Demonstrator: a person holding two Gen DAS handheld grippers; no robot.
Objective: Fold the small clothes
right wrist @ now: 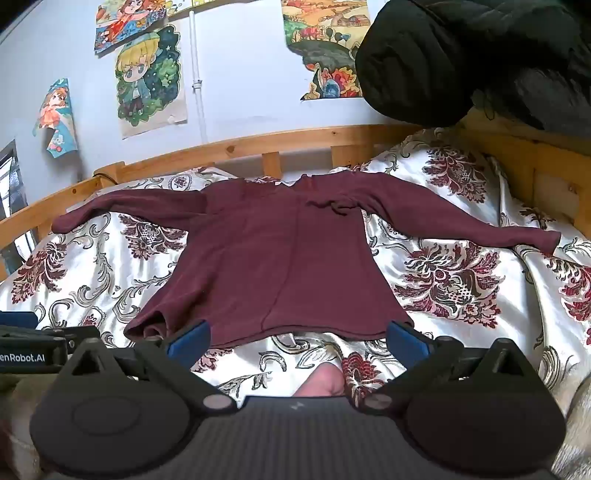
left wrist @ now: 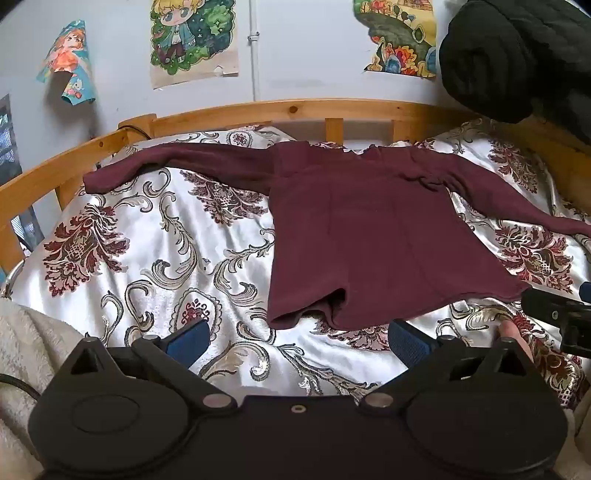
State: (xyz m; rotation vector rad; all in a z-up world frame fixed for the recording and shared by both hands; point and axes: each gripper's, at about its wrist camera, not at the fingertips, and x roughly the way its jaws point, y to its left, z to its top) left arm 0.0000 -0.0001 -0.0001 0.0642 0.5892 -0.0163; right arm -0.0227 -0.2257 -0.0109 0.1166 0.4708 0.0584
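Maroon long-sleeved top (right wrist: 273, 258) lies spread flat on a bed, its neck toward the far rail and its hem toward the cameras, both sleeves stretched out to either side. At the hem's left corner the fabric is a little rucked and lifted.

Under it is a glossy white bedspread (left wrist: 207, 258) printed with dark red flower medallions and grey-gold scrolls, creased in soft folds. A pale wooden bed rail (left wrist: 295, 110) with short slats runs round the far side and the left. Behind it stands a light wall with several drawings taped up: a blond cartoon figure on green (left wrist: 192, 37), a curling sheet with an orange-haired figure (left wrist: 66, 62), and a colourful landscape sheet (left wrist: 397, 35). A thin white pipe (left wrist: 254, 48) runs down the wall. A bulky black garment (right wrist: 480, 55) hangs over the upper right corner of the bed. A cream fleecy cloth (left wrist: 33, 339) shows at the lower left.

Left gripper (left wrist: 297, 339) hovers just short of the hem's left part, its blue-padded jaws wide apart with nothing between them. Right gripper (right wrist: 297, 339) sits at the hem's middle, jaws likewise wide apart, pads not pressing the cloth. A bare toe (right wrist: 325, 380) shows beneath it on the bedspread.

On the left gripper's side, seen from the right wrist view, white lettering reads "enRobot.AI" (right wrist: 22, 357), cut off at the frame edge.
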